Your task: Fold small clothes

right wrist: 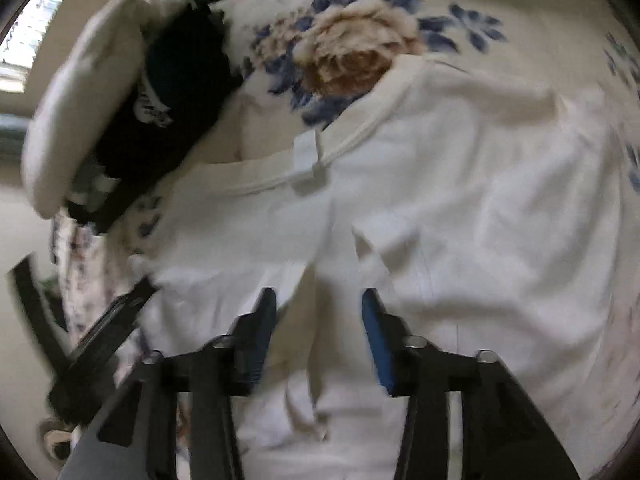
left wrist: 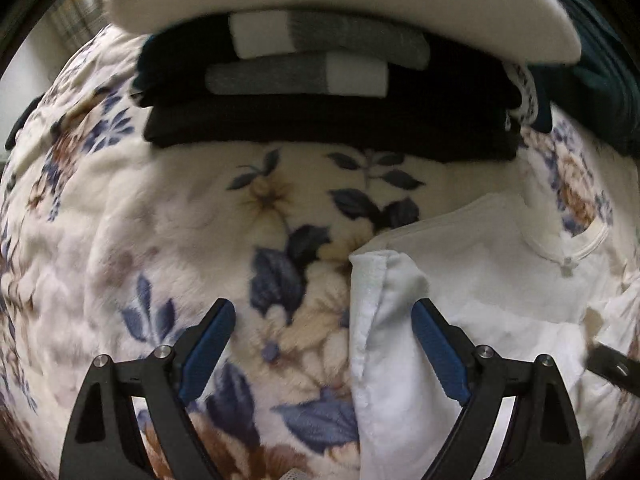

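1. Left wrist view: nearest the lens, the left gripper (left wrist: 322, 322) hangs with its jaws wide and nothing pressed between them. A folded edge of the white garment (left wrist: 492, 280) lies by the right blue pad (left wrist: 436, 354), though whether it touches I cannot tell.
2. The garment spreads from about five o'clock up toward three o'clock on the floral blanket (left wrist: 168, 232), neckline toward three o'clock. At twelve o'clock sits a stack of dark folded clothes (left wrist: 328, 132) with two grey-and-white socks (left wrist: 296, 76) on top.
3. Right wrist view: the right gripper (right wrist: 318, 314) hovers over the garment (right wrist: 480, 200) with its jaws about half apart; cloth lies under the gap, but the pads do not seem to pinch it.
4. The garment fills the middle of this view, collar and tag (right wrist: 310, 160) at about eleven o'clock.
5. It looks light, thin and limp, likely to sag and crease. I judge a hem or folded edge, pinched by both grippers well apart, is the best hold.
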`<state>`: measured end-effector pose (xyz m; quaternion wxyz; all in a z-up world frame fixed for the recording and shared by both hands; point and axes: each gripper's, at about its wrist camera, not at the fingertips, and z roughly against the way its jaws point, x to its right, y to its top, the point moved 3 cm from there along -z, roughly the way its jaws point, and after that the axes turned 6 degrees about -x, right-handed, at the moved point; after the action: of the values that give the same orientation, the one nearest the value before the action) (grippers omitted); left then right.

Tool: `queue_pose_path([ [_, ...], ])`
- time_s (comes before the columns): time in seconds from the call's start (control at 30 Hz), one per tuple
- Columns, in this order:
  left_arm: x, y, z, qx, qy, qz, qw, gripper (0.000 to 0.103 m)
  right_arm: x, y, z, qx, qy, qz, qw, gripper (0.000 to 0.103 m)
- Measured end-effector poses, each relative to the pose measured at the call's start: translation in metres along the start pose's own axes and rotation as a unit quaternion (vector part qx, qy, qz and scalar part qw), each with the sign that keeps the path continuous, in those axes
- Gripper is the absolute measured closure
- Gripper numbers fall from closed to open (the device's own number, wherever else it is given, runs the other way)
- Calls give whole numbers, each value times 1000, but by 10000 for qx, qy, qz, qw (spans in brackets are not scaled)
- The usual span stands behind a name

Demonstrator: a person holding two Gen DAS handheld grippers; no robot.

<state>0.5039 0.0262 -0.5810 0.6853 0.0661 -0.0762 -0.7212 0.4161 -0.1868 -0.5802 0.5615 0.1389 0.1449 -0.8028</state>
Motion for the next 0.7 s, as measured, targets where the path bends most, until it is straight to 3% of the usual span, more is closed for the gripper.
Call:
queue_pose_path([
  [0.2, 4, -2, -10, -48, 66, -24, 10000, 13, -10, -56, -7, -330, 709, 158, 9968, 56],
  [0.27, 4, -5, -10, -27, 92, -56, 9999, 13, -17, -69, -20, -418, 701, 271, 9963, 61],
  [0.37, 5, -10, -11, -22, 128, -128, 9998, 13, -20, -80, -41, -492, 479, 447, 9966, 97],
  [0.57, 7, -4, -12, -16, 145, -177, 9997, 12, -13, -99, -29, -46, 119, 375, 9992, 101],
  [0.7, 1, 1, -13, -24, 118, -112, 9999, 13, -2, -108, -27, -111, -21, 291, 9995, 102],
])
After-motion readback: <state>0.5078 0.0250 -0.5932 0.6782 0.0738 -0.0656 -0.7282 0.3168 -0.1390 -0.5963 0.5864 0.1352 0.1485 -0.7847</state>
